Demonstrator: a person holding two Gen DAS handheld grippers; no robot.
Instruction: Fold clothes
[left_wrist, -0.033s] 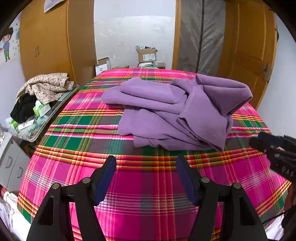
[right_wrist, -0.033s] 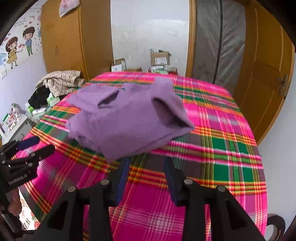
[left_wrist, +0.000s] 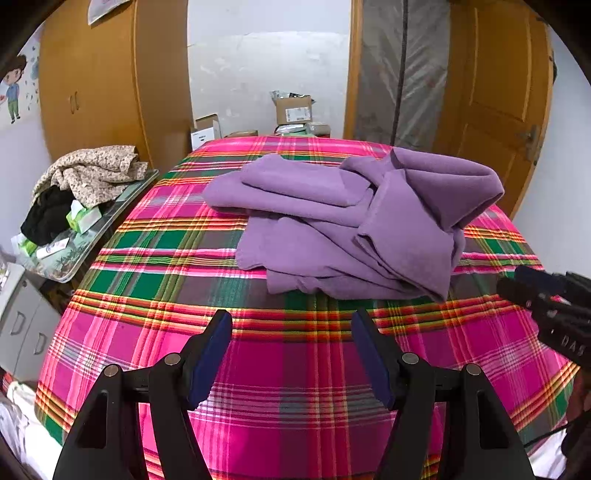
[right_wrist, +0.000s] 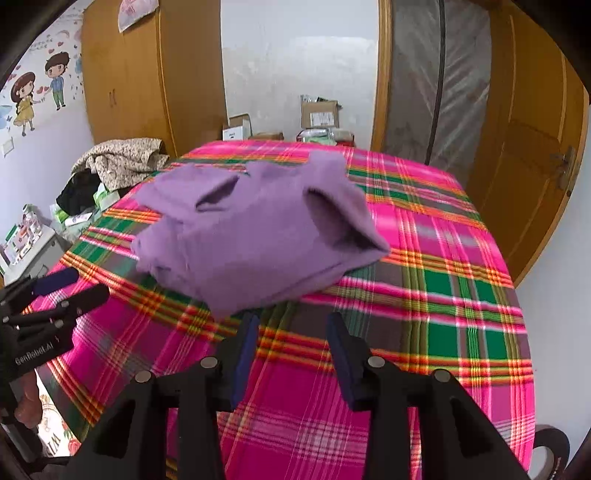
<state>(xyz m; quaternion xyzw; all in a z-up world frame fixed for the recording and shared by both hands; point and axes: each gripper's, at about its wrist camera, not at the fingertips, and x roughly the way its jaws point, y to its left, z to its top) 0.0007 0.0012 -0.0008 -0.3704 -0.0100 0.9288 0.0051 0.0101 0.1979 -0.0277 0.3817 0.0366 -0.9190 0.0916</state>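
A purple garment (left_wrist: 351, 229) lies loosely bunched on the pink, green and orange plaid bed cover (left_wrist: 177, 284), with a raised fold at its right end. My left gripper (left_wrist: 291, 317) is open over bare cover, just short of the garment's near edge, holding nothing. In the right wrist view the same purple garment (right_wrist: 258, 236) sits right beyond my right gripper (right_wrist: 292, 317), which is open and empty, its left fingertip close to the cloth's near corner. The right gripper (left_wrist: 546, 295) shows at the left view's right edge, and the left gripper (right_wrist: 62, 291) at the right view's left edge.
A side table (left_wrist: 74, 258) left of the bed carries a floral and black heap of clothes (left_wrist: 92, 173) and small packets. Cardboard boxes (left_wrist: 293, 109) stand beyond the bed's far end. A wooden wardrobe (left_wrist: 110, 92) is at back left, a wooden door (left_wrist: 498, 110) at right.
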